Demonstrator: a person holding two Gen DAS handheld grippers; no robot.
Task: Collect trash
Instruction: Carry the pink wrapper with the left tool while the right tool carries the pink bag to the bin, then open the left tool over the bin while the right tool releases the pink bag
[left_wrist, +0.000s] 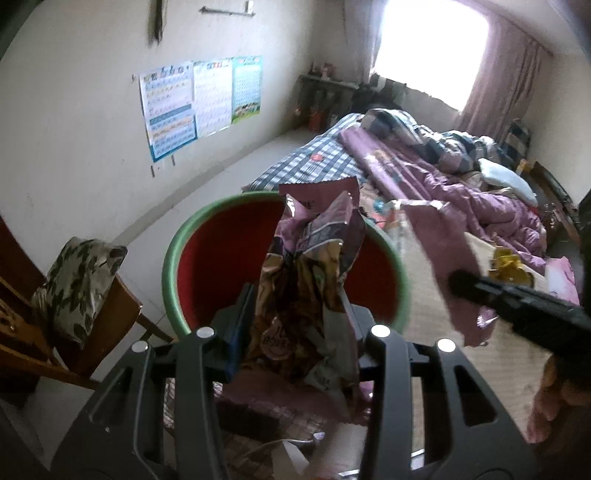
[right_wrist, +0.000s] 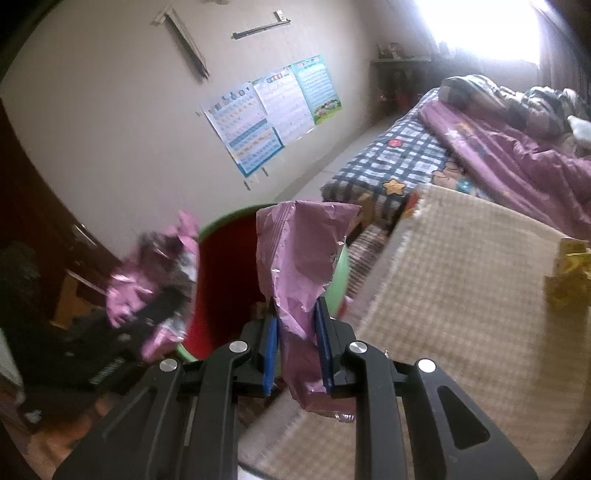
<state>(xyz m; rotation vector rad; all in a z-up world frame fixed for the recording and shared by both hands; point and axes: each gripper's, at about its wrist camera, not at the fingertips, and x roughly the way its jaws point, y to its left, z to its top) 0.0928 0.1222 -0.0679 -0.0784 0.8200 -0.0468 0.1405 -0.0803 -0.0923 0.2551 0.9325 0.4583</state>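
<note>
Wrappers were light, crinkly, slippery: left gripper (left_wrist: 295, 295) jaws pinched snack bag (left_wrist: 314, 258), right gripper (right_wrist: 295, 332) jaws clamped purple wrapper (right_wrist: 299, 266) midway, bin (left_wrist: 170, 258) at 12 o'clock.

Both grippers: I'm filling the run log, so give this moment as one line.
left gripper: shut on crumpled snack bag | right gripper: shut on pink wrapper | bin: red inside, green rim, just ahead | phase: carrying to bin
</note>
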